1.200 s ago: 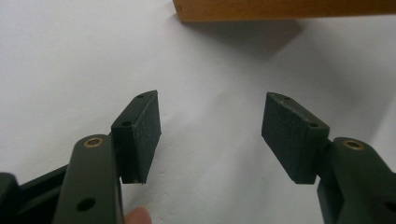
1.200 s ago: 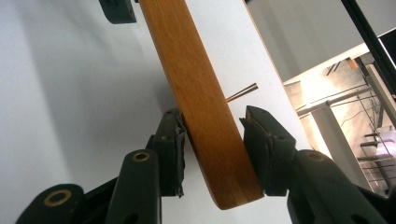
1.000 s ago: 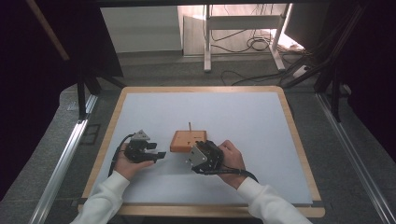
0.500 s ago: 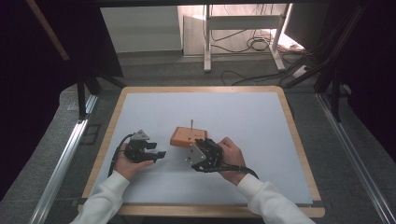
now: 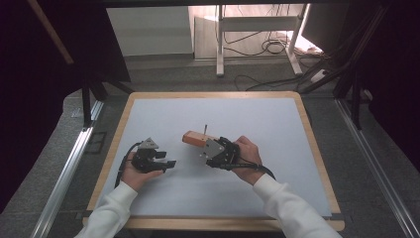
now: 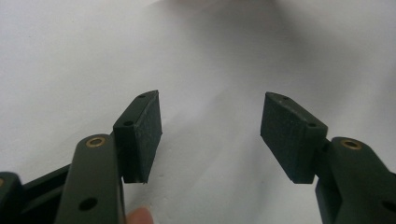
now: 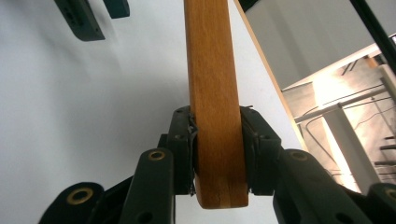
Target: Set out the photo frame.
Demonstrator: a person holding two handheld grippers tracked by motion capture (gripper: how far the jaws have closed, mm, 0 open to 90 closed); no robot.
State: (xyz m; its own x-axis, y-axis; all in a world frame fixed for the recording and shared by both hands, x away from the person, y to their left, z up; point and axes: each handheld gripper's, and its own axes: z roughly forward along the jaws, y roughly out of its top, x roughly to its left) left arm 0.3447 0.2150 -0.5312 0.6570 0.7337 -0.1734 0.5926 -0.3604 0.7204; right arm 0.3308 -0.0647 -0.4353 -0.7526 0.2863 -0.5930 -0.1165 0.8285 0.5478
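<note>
High view: the left gripper (image 5: 168,162) sits low over the white mat (image 5: 148,119) at its left side, held in the person's left hand (image 5: 132,171); its jaws stand wide apart with nothing between them. Just to its right, near the mat's middle, the right gripper (image 5: 203,146) has its jaws clamped on the sides of a wooden block (image 5: 194,139), from which a thin pin (image 5: 205,129) rises, the right hand (image 5: 247,158) behind it

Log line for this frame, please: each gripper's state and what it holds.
left gripper: open, nothing between fingers, over white mat | right gripper: shut on wooden block, thin pin standing on it
</note>
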